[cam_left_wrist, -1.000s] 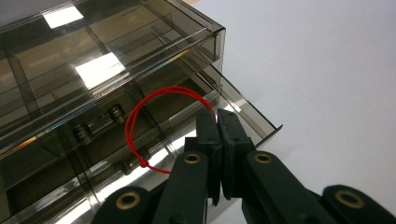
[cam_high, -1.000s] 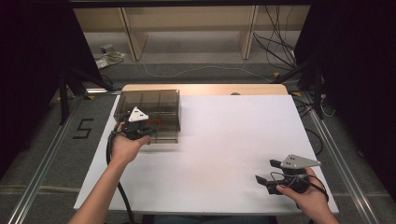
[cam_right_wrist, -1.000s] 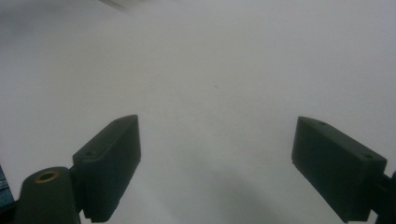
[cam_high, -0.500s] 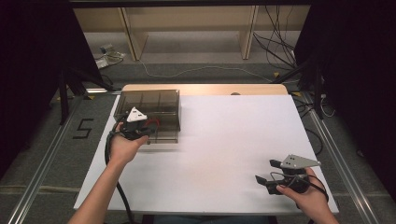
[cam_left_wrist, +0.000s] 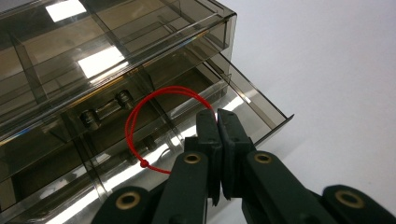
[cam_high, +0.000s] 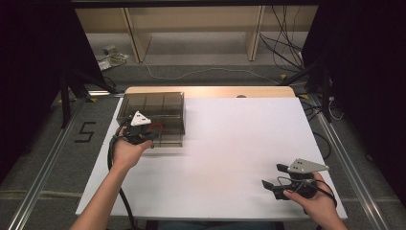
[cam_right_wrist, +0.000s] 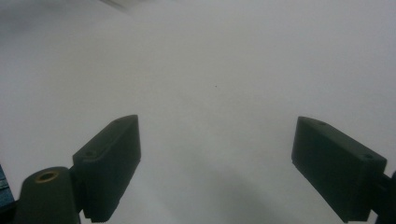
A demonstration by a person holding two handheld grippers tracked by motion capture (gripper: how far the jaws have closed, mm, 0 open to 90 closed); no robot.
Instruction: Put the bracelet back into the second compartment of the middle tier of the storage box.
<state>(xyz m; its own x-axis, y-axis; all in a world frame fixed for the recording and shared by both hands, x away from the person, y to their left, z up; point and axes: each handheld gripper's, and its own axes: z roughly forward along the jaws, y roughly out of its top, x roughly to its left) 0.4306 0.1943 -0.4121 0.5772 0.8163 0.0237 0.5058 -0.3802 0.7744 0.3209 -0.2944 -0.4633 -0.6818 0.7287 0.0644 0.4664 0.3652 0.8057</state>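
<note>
A smoky see-through drawer box (cam_high: 160,108) stands at the far left of the white table (cam_high: 239,143). In the left gripper view its lower drawer (cam_left_wrist: 259,105) is pulled out a little, and a red cord loop (cam_left_wrist: 140,119) hangs at the drawer front. My left gripper (cam_left_wrist: 217,116) is shut on that loop where it meets the drawer's edge. From above, the left gripper (cam_high: 154,132) rests at the box's front with the red cord (cam_high: 158,127) beside it. My right gripper (cam_high: 269,178) is held low at the near right corner; its jaws (cam_right_wrist: 217,158) stand wide open over bare table.
The box's inner dividers (cam_left_wrist: 28,70) form several compartments. Wooden shelving (cam_high: 191,28) and loose cables (cam_high: 287,52) lie on the floor beyond the far edge. A "5" marking (cam_high: 85,132) is on the floor at left. Metal rails (cam_high: 354,167) run along both sides.
</note>
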